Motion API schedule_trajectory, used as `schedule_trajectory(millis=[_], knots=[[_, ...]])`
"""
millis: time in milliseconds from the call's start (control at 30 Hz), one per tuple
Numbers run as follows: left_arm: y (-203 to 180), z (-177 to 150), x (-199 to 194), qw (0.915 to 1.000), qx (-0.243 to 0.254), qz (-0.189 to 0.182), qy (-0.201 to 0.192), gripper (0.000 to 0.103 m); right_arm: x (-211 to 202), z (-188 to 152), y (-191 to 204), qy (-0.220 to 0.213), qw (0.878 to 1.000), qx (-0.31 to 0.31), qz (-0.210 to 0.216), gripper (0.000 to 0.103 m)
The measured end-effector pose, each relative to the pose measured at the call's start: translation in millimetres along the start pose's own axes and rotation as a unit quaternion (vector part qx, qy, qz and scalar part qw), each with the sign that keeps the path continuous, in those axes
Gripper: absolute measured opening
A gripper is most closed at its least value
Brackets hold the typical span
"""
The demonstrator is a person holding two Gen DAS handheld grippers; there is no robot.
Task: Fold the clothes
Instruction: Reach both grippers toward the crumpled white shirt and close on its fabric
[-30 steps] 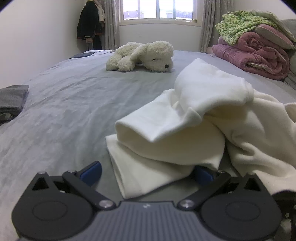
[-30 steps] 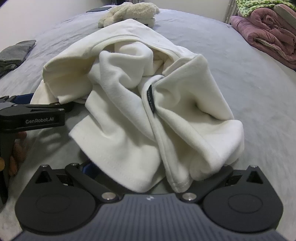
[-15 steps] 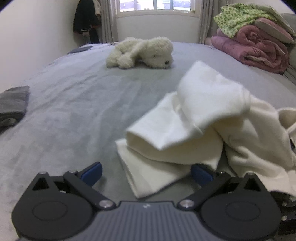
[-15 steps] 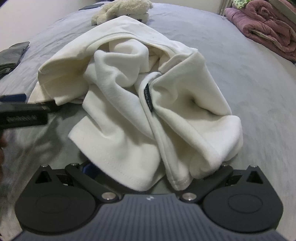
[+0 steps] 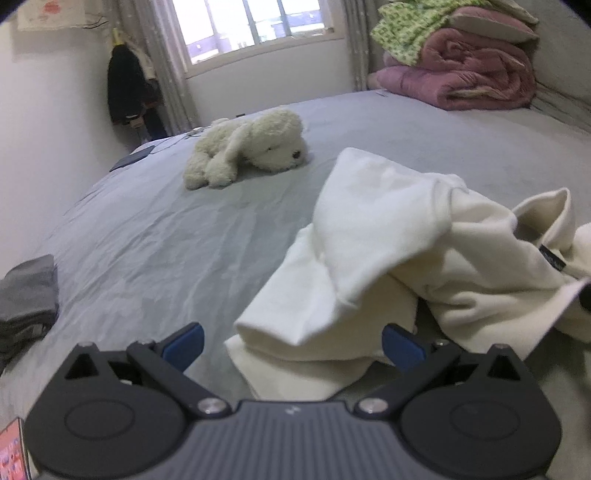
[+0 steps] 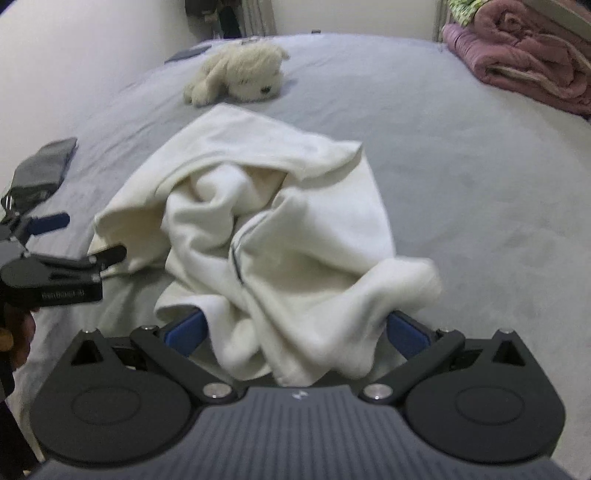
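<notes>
The left tool stands wide over the near edge of a crumpled cream garment, gripping nothing. The right tool is wide too, with cloth bunched between its blue pads. The garment lies heaped mid-bed on a grey sheet. Beyond it lie a white plush dog, folded grey clothes at the left, stacked quilts and a curtained window. The garment's dark tag is unreadable.

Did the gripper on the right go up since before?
Yes. The right gripper rose and drew back: the toy dog, earlier at the top edge, now sits lower in its view.
</notes>
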State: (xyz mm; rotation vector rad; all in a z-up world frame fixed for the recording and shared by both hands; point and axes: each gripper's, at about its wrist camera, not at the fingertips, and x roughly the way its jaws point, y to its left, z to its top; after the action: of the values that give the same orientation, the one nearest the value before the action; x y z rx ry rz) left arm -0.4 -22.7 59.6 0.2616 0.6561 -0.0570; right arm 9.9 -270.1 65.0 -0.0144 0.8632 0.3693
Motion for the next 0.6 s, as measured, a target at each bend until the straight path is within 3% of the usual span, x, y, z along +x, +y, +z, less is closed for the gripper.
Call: schedule_trajectory(millis=[233,300,367,533,600], knots=[[-9.2,13.0,5.9,1.0,0.002,0.001,0.003,0.103,-9.3,22.9,3.8,-0.056,0.998,0.012,0.03,0.103],[-11.0,15.0,9.7,1.0,0.002,-0.003,0.009,0.103,-1.8,30.0,2.7,-0.056,0.998,0.017,0.029,0.098],[-11.9,15.3,12.0,0.9999,0.008,-0.004,0.007,0.103,13.0,35.5,2.1,-0.04,0.999,0.02,0.023,0.082],[-9.4,17.7,22.5,0.9999,0.011,0.004,0.011,0.103,57.4,42.3,8.3,-0.001,1.0,0.01,-0.002,0.07],[-7.1,19.1,26.6,0.9999,0.007,0.003,0.012,0.102,61.7,43.6,11.2,-0.004,1.0,-0.003,-0.012,0.061]])
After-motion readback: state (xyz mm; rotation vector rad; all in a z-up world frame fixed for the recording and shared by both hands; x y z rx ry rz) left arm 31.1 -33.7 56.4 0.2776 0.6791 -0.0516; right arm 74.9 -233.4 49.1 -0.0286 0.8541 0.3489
